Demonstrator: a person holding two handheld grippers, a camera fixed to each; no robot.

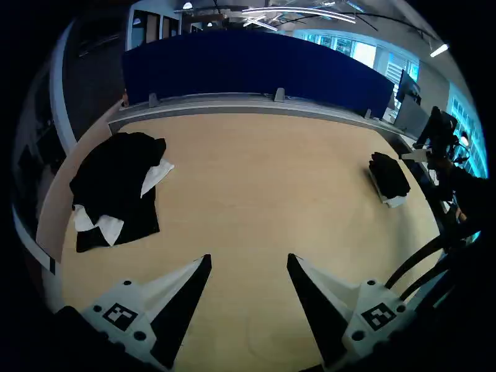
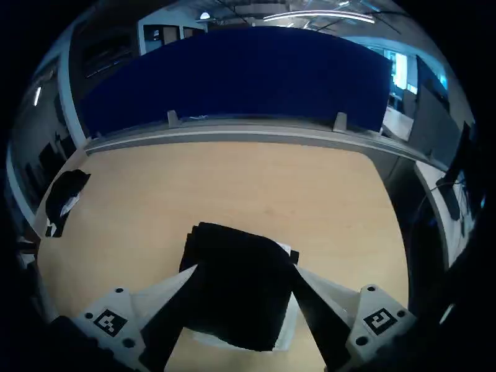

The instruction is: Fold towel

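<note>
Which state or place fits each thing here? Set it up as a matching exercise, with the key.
1. unfolded towel heap
2. folded towel
3. blue partition
4. left tool

A. stands along the far edge of the desk
B. open over bare wood
C. lies between the fingers of the right tool
D. rumpled, black and white

Pairs: 1-D, 2-C, 3-A, 4-B.

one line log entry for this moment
left claw open above table | right claw open around folded towel | crumpled towels heaped aside
</note>
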